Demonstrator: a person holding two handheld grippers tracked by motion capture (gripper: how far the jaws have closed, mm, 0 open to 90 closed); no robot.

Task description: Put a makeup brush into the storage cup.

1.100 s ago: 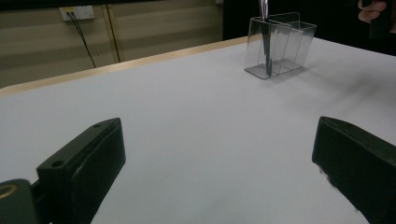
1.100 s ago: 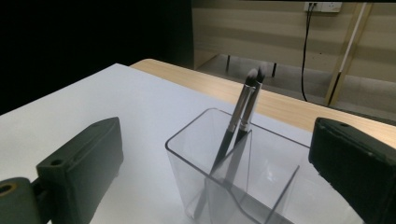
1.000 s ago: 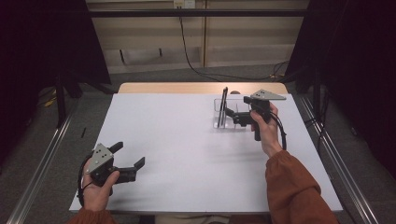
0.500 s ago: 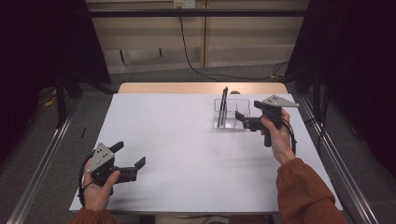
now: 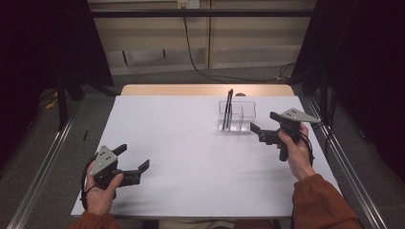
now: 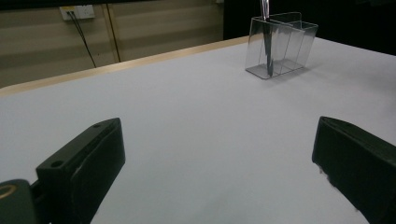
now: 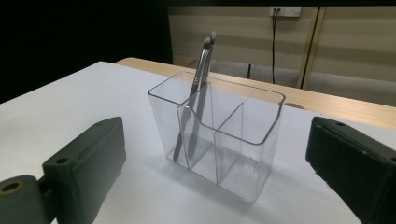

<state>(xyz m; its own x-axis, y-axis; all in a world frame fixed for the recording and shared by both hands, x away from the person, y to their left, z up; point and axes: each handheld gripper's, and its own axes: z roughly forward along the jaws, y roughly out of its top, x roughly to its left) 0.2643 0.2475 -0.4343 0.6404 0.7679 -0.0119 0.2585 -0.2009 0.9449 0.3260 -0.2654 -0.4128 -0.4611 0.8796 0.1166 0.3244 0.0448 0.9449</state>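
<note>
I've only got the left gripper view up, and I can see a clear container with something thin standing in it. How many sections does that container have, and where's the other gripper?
Observer: The right gripper view shows the clear organizer has dividers making three compartments.
Operator: And the thin thing, which section is it in?
Observer: The dark slim tools, seemingly two with pale tips, lean in one end compartment; the others look empty.
Operator: Okay, and the right gripper?
Observer: In the high view the right gripper is held just beside the organizer, jaws open and pointed toward it, touching nothing.
Operator: Is mine near anything?
Observer: The left gripper sits open at the near left of the white table, far from the organizer.
</note>
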